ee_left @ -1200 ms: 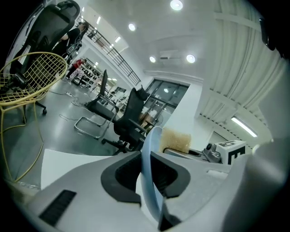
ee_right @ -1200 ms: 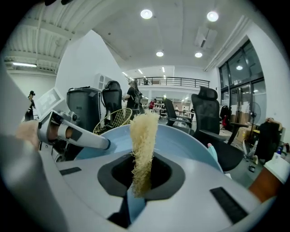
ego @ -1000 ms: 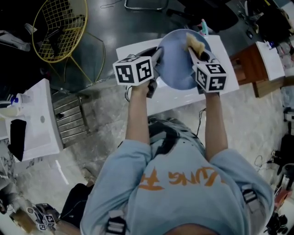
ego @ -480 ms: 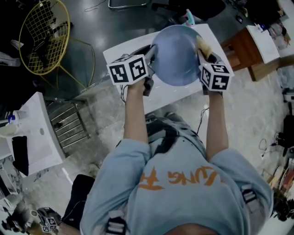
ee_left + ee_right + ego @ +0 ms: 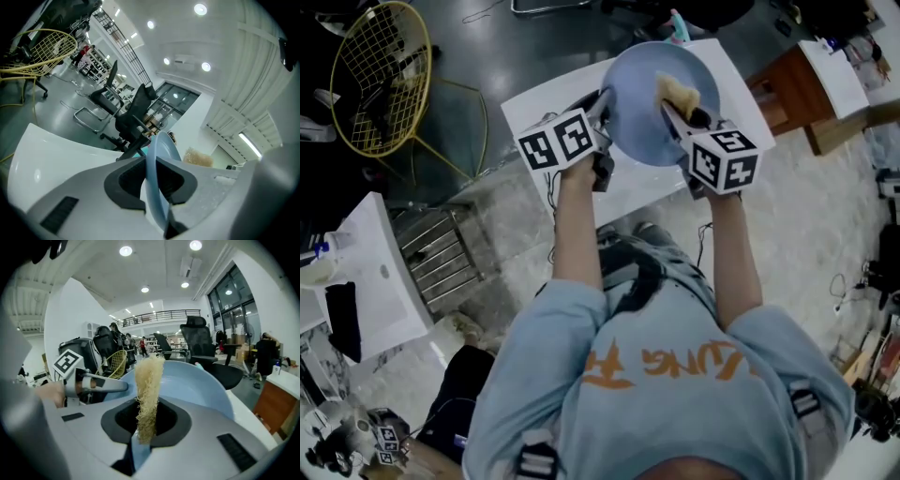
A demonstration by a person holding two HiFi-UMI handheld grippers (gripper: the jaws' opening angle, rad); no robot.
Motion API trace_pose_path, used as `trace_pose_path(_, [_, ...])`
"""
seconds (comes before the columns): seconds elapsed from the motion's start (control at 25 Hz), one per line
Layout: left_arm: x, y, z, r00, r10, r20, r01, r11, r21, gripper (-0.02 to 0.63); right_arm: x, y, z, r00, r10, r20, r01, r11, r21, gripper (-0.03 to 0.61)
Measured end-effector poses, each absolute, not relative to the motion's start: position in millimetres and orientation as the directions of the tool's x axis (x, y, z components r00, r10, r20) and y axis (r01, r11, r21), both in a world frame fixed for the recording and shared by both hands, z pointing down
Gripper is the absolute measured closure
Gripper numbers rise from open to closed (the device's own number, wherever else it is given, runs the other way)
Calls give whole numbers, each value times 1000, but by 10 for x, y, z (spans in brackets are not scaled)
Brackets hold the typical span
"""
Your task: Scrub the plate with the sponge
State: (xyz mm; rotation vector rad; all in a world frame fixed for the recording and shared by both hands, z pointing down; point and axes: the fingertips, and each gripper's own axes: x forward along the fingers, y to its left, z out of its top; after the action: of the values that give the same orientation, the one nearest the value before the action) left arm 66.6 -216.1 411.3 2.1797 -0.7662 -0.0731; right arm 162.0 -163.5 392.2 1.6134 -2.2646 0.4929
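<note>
Left tongs [image 5: 156, 180] pinch the plate [image 5: 633, 117] by its rim only, tilted above the counter [image 5: 642, 183]. Right tongs [image 5: 147, 420] are clamped on the sponge [image 5: 677, 92], against the plate's face. Risk: a hard scrub levers the plate loose and it drops.

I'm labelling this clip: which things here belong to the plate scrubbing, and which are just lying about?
In the job:
plate, gripped at its rim by the left gripper
sponge, clamped in the right gripper, over the plate's face

Lying about:
yellow wire chair
black office chair
wooden cabinet
</note>
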Motion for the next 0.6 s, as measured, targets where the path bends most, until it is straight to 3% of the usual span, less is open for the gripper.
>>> trace_pose_path(0.28, [614,-2191,4127,792,-579,194,-515,-462,722,569,887,-1547,4066,-534,-708,463,-843,485,-231,545])
trace_pose_path(0.6, [537,-2208,4111,781,-603,162,-498,-444,745,569,845,-1564,4314,-531,-664,527,-846,448,-287,545])
